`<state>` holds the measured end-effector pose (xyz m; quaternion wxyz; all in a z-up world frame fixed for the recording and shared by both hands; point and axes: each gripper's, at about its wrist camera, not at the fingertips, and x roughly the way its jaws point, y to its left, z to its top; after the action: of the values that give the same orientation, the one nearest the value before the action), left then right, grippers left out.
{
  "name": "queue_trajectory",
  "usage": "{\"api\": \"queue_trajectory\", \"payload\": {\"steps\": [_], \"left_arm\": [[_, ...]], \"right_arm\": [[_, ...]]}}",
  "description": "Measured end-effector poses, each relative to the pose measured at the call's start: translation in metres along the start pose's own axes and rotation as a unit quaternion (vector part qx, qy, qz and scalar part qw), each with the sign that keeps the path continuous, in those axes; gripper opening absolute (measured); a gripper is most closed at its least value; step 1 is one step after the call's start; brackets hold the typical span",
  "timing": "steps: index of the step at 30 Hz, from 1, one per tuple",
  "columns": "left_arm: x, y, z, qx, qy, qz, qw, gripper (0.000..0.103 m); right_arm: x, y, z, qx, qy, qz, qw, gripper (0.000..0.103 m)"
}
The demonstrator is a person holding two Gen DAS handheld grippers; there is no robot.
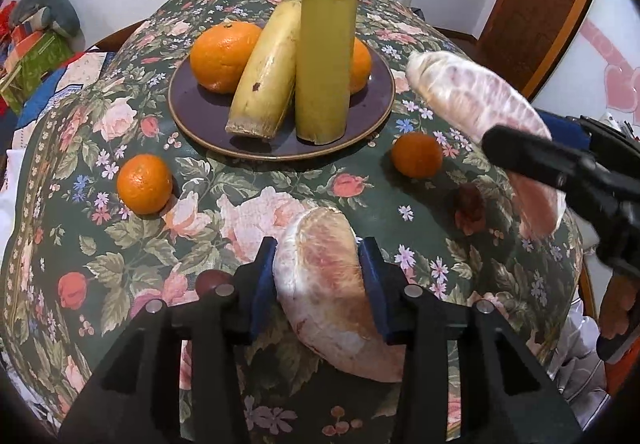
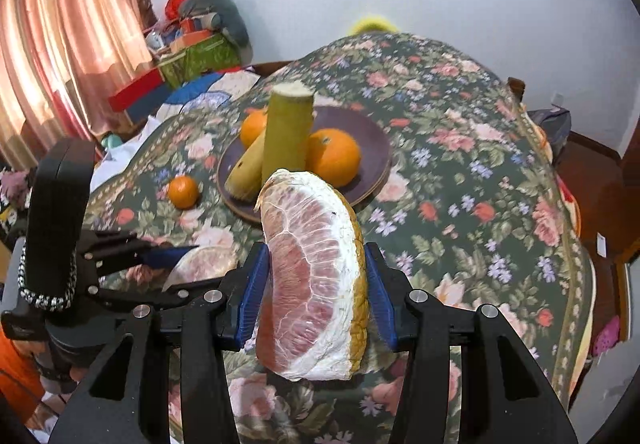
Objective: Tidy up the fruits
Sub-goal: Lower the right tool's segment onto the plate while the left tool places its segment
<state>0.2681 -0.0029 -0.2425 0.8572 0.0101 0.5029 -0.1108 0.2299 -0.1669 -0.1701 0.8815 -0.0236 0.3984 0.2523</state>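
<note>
Floral tablecloth [image 1: 132, 244], lower frame: left gripper [image 1: 318, 284] and right gripper [image 2: 316, 284] each clamp a pomelo segment [image 1: 324, 292], likely soft, tearable, best held mid-body across its flat sides.

plate [image 1: 192, 112] at table centre, far from both grippers, on tablecloth [image 1: 240, 188]. on plate: two cane stalks [image 1: 326, 56] side by side at middle, one orange [image 1: 222, 56] left of them, second orange [image 1: 360, 64] right, partly behind stalks. mandarin [image 1: 145, 183] on cloth near-left of plate; second mandarin [image 1: 417, 155] near-right of plate. left gripper [image 1: 320, 276] nearest, pomelo wedge [image 1: 320, 284] between fingers. right gripper [image 2: 316, 284] to right, second pomelo wedge [image 2: 312, 276] between fingers, above cloth.
</note>
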Motion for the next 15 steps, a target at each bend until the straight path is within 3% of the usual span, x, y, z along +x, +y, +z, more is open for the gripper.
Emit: {"api": "queue_trajectory", "payload": {"steps": [15], "left_arm": [[-0.058,0.017,0.023,-0.027,-0.087,0.002,0.9959,0.040]], "right_arm": [[-0.013,-0.014,0.022,0.024,-0.040,-0.013,0.999,0.044]]}}
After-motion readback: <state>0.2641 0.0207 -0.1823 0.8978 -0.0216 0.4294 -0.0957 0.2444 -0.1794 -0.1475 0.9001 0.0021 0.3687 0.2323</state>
